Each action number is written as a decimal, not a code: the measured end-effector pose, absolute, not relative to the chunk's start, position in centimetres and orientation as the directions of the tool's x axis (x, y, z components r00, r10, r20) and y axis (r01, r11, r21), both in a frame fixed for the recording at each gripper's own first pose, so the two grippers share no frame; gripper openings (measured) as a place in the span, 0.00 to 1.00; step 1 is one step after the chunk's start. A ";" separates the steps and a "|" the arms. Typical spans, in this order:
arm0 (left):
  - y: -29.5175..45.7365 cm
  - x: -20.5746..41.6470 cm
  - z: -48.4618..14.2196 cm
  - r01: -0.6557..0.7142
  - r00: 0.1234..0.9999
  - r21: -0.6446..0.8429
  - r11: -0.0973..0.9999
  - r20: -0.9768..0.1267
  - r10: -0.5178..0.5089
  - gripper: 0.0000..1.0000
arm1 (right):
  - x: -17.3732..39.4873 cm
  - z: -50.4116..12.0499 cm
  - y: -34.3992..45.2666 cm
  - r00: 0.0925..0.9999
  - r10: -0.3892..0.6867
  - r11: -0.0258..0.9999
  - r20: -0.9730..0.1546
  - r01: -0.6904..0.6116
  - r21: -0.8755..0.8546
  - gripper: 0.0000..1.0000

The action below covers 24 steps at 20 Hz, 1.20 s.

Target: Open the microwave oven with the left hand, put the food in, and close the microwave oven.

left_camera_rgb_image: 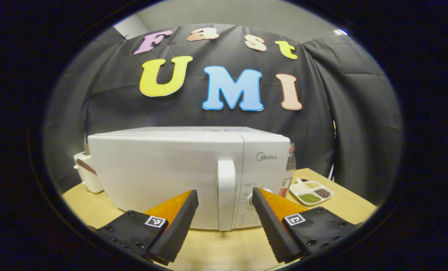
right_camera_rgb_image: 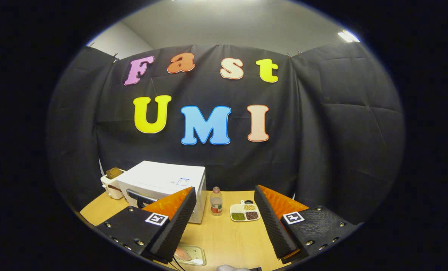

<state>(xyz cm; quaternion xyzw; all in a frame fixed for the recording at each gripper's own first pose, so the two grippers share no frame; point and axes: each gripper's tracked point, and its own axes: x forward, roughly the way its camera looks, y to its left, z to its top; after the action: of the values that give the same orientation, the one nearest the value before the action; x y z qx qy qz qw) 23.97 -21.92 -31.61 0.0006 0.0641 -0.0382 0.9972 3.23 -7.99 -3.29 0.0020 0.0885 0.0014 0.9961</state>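
Microwave (left_camera_rgb_image: 178, 173) sits shut on table (left_camera_rgb_image: 224, 248), door handle (left_camera_rgb_image: 226, 194) dead ahead btwn spread fingers of left gripper (left_camera_rgb_image: 225, 210). Next: ease fwd, straddle handle, pinch, pull in an arc. Right gripper (right_camera_rgb_image: 224, 214) spread, empty; food (right_camera_rgb_image: 181, 254) on plate (right_camera_rgb_image: 193, 256) just below it.

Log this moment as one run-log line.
stage: reaching for door | left gripper: open, facing microwave handle, not touching | microwave door: closed | right gripper: open, holding nothing
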 end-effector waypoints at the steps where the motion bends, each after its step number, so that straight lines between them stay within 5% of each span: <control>1: -22.3 24.5 -31.6 0.087 0.989 0.007 0.996 -0.125 -0.085 0.98 | 3.2 -3.6 -8.4 0.982 -0.008 1.000 -0.186 0.009 0.004 0.95; 4: -22.7 25.3 -32.1 0.088 0.986 0.019 0.996 -0.141 -0.085 0.87 | 3.0 -4.2 -9.3 0.981 -0.029 0.999 -0.193 0.032 0.014 0.95; 7: -22.2 25.7 -32.4 0.062 0.988 -0.006 0.998 -0.141 -0.063 0.37 | 3.0 -4.6 -10.0 0.979 -0.042 0.998 -0.201 0.048 0.027 0.95; 15: -22.0 25.4 -32.6 0.092 0.979 0.010 0.996 -0.185 -0.089 0.22 | 2.8 -4.5 -9.1 0.979 -0.029 0.999 -0.200 0.037 0.036 0.95; 22: -21.6 23.2 -33.3 0.100 0.966 -0.015 0.995 -0.239 -0.101 0.19 | 2.4 -4.4 -8.7 0.981 -0.017 0.999 -0.192 0.023 0.029 0.95; 24: -20.8 20.4 -32.1 0.108 0.982 0.026 0.994 -0.160 -0.102 0.20 | 2.2 -4.5 -8.2 0.982 -0.004 0.999 -0.191 0.011 0.035 0.95</control>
<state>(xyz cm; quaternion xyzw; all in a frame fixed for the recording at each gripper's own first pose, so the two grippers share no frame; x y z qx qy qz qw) 20.36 -20.85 -32.06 0.0174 0.0796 -0.0527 0.9953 2.20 -8.23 -4.45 0.0180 0.0957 -0.0040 0.9952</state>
